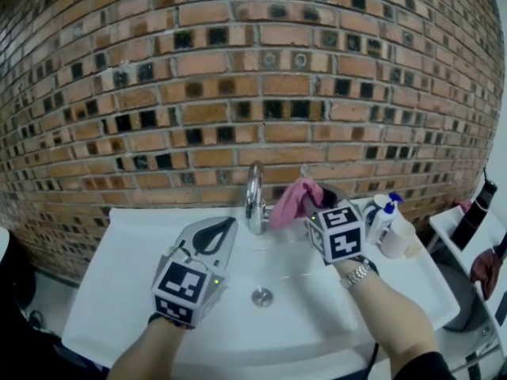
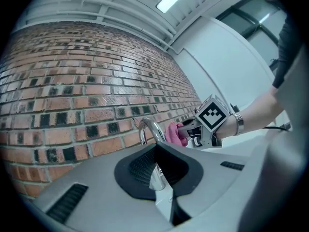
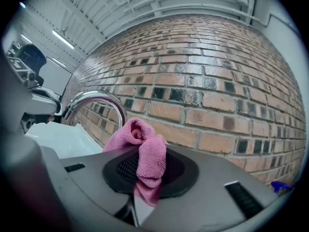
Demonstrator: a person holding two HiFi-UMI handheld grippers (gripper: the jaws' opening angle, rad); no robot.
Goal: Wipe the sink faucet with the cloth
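Two claws at sink (image 1: 142,252): right claw (image 1: 321,199) clamped on cloth (image 1: 293,200), wad sticking out past the tips so fabric, not plastic, meets metal. Cloth sits just right of faucet (image 1: 253,200) arch; contact unclear. The left claw (image 1: 228,226) is fully closed and empty, low before the faucet base, probably clear of the wipe. Faucet stands upright at back rim, spout curving toward the person, outlet down.
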